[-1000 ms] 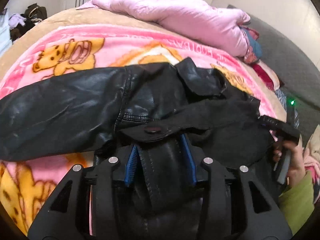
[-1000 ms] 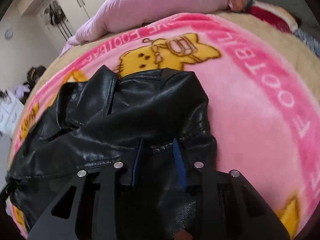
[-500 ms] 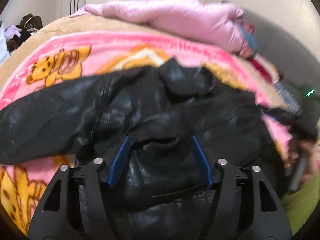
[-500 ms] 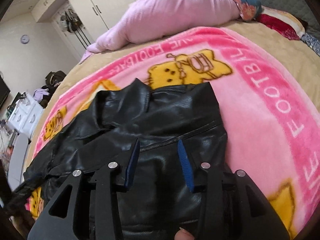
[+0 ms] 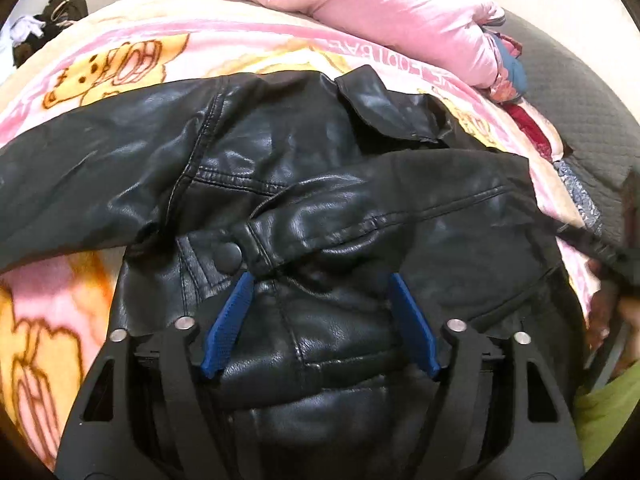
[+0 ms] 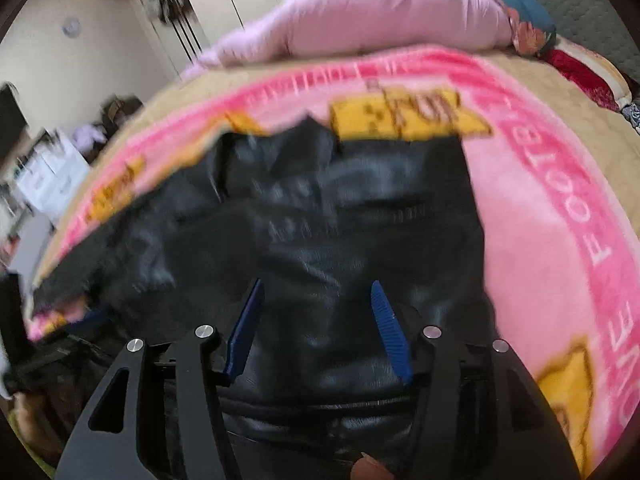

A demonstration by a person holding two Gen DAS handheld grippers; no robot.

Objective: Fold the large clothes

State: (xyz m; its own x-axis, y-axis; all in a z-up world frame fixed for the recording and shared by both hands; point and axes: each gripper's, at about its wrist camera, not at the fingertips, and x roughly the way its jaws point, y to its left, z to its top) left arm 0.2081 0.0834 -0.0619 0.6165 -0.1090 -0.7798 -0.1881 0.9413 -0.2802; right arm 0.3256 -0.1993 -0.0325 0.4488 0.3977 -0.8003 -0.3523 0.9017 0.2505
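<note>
A black leather jacket (image 5: 304, 168) lies on the pink cartoon blanket (image 5: 120, 56). One sleeve (image 5: 392, 196) is folded across its body, the cuff with a snap (image 5: 228, 256) near the middle; the other sleeve (image 5: 80, 172) stretches out to the left. My left gripper (image 5: 320, 284) is open just above the jacket's lower part, with nothing between its blue fingers (image 5: 228, 324). My right gripper (image 6: 318, 290) is open over the jacket (image 6: 340, 220), which is blurred in the right wrist view.
A pink quilt (image 5: 360, 12) is heaped at the head of the bed, with colourful clothes (image 5: 512, 64) beside it. A grey padded surface (image 5: 568, 92) lies to the right. Wardrobes (image 6: 188, 12) and clutter (image 6: 52, 168) stand beyond the bed.
Both grippers have opened and let go of the jacket. The sleeve now lies folded across the jacket's body. The right gripper has pulled back and is moving.
</note>
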